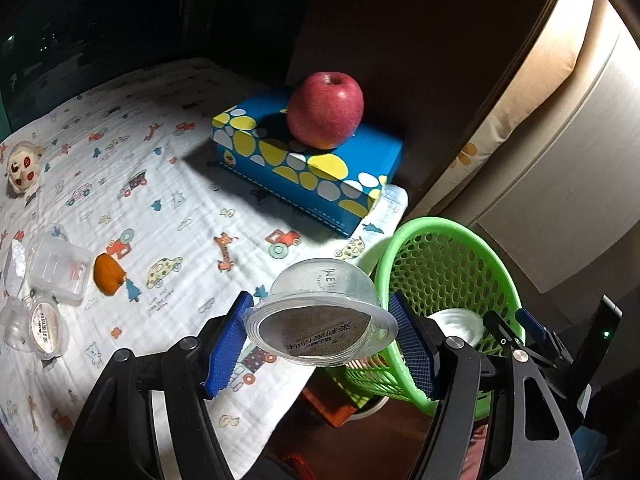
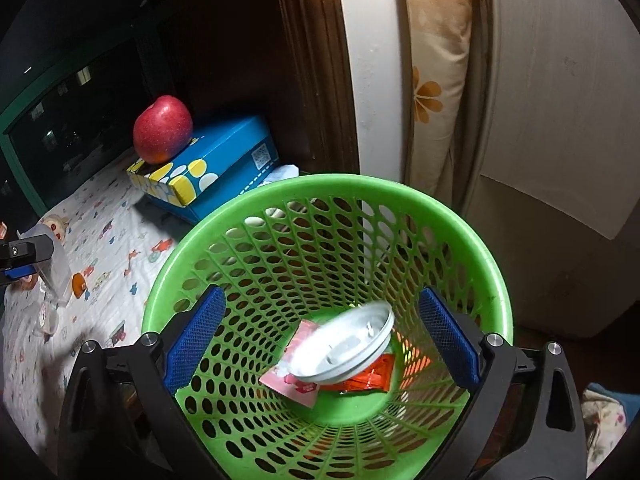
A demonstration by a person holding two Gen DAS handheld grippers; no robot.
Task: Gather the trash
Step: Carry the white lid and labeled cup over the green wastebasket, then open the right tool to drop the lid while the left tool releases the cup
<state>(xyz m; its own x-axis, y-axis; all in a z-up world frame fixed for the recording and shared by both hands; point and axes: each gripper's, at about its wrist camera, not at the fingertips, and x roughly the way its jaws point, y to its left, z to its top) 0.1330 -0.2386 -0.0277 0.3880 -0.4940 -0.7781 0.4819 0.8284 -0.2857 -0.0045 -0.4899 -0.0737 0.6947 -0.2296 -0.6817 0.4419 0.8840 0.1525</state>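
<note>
**Jelly cup carried toward the green basket while the other gripper stands empty over it**

At the far left of the left wrist view, the uncollected trash lies on the printed cloth: an empty clear cup, a sealed small cup beside it, and a piece of orange peel just right of them. They sit well apart from the basket, so each calls for its own trip.

Nearer the middle, a red apple rests on a blue tissue box; neither looks like trash, and both seem set back out of the way.

The left gripper is closed on a clear plastic jelly cup, blue pads pressing on opposite sides of its rim, the labelled lid facing the camera. The sideways hold likely lets the cup drop cleanly once the pads part. It hangs near the table's edge, just beside the rim of the green mesh basket, not yet over the opening.

In the right wrist view, the right gripper stands wide apart with nothing between its pads, poised over the basket's mouth. Down in the basket a white plastic lid lies tilted atop a pink wrapper and an orange-red wrapper, trash already collected.
</note>
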